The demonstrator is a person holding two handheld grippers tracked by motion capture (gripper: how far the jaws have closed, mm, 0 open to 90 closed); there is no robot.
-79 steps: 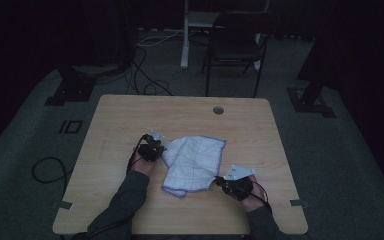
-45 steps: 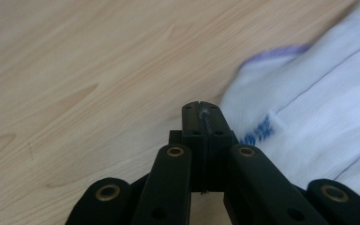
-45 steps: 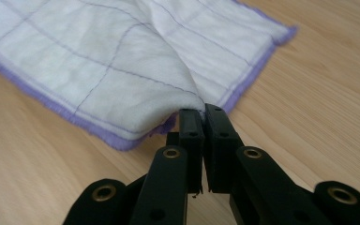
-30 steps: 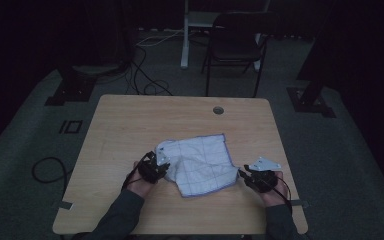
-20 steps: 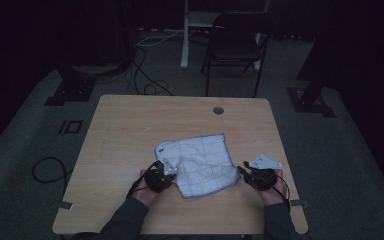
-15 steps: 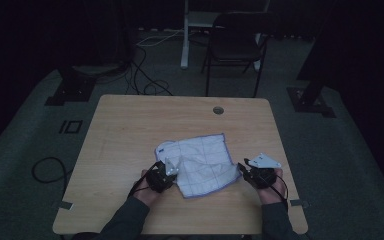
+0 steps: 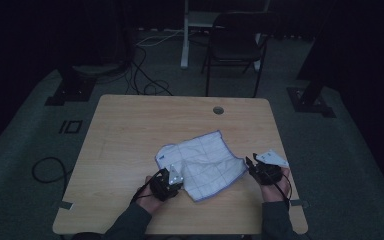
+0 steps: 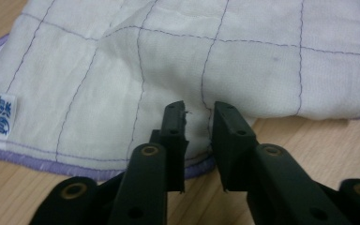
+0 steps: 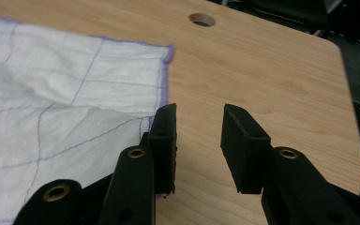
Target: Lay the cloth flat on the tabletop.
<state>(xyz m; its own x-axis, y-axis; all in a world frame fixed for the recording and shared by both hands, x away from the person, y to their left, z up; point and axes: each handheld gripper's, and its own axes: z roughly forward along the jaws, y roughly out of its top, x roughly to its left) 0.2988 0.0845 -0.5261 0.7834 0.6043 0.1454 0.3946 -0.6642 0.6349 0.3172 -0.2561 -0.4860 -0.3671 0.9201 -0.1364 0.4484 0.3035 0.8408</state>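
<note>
High view: looking forward and down from above the near edge of the light wooden desk (image 7: 130, 130), taking in the whole top from afar. Left gripper view: sitting very close, aiming low across the white purple-gridded cloth (image 8: 243, 61). Right gripper view: also close, facing the desk's far edge and round cable hole (image 9: 202, 19). All three are sharing that cloth and the desk surface.

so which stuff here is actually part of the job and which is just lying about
In the job:
white cloth with purple grid lines
left claw, jaws a little apart over the cloth's near hem
right claw, open at the cloth's edge

Just about:
table
chair
floor cables
</note>
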